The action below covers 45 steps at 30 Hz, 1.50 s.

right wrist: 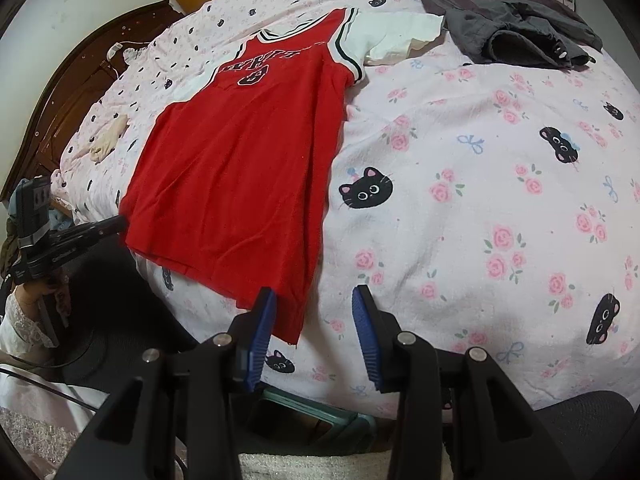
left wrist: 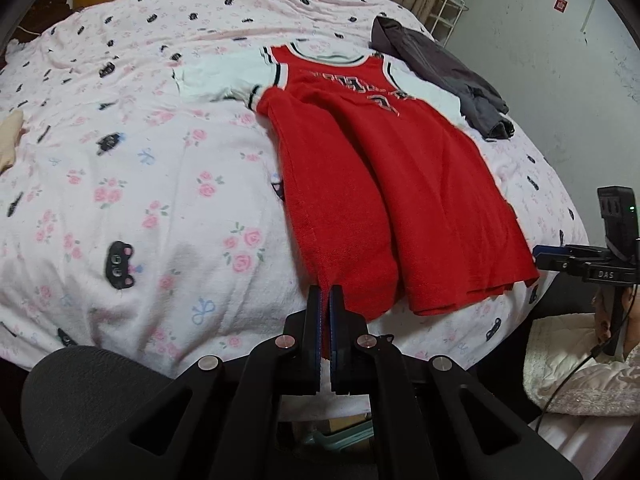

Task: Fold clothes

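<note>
A red jersey (left wrist: 384, 184) with white sleeves and black-and-white trim lies flat, face up, on the pink bed, collar away from me. My left gripper (left wrist: 325, 294) is shut on the jersey's near left hem corner, with red cloth showing between its pads. From the right wrist view the left gripper (right wrist: 114, 224) touches that same corner of the jersey (right wrist: 240, 168). My right gripper (right wrist: 314, 304) is open, its blue pads either side of the near right hem corner. In the left wrist view the right gripper (left wrist: 540, 254) sits at that corner.
The bedsheet (left wrist: 140, 200) is pink with roses and black cat faces. A dark grey garment (left wrist: 452, 72) lies heaped beyond the jersey's right sleeve. A beige cloth (left wrist: 10, 140) rests far left. A wooden headboard (right wrist: 60, 92) and a white wall border the bed.
</note>
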### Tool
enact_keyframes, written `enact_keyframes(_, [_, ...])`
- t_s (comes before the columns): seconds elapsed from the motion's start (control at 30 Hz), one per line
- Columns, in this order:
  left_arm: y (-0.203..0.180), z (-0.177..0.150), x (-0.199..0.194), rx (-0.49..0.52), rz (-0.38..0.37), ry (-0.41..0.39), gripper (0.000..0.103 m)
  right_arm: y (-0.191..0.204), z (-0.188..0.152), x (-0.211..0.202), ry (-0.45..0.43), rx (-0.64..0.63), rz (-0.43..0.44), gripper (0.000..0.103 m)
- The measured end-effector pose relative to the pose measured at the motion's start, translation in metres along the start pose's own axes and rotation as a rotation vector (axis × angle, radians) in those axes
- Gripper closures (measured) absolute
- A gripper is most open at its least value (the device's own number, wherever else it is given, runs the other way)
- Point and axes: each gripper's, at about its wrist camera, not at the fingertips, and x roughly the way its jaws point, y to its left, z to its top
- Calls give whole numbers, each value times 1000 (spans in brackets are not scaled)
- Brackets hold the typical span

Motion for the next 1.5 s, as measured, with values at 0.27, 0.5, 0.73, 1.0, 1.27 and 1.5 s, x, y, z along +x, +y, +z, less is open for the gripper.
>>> enact_keyframes(0.27, [8, 1, -28, -16, 56, -30, 101, -5, 2, 1, -1, 17, 18, 62])
enact_keyframes(0.5, [33, -5, -32, -52, 157, -7, 101, -4, 6, 0, -4, 11, 33, 62])
enact_keyframes(0.73, [49, -7, -24, -51, 252, 17, 101, -5, 8, 2, 4, 12, 36, 62])
enact_keyframes(1.0, [63, -10, -2, -40, 336, 99, 101, -14, 7, 6, 21, 47, 60, 62])
enact_keyframes(1.27, [87, -12, -10, -76, 365, 100, 103, -19, 11, 9, 18, 80, 94, 62])
enact_keyframes(1.5, [76, -3, -16, -50, 317, 47, 103, -21, 16, 23, 36, 109, 139, 62])
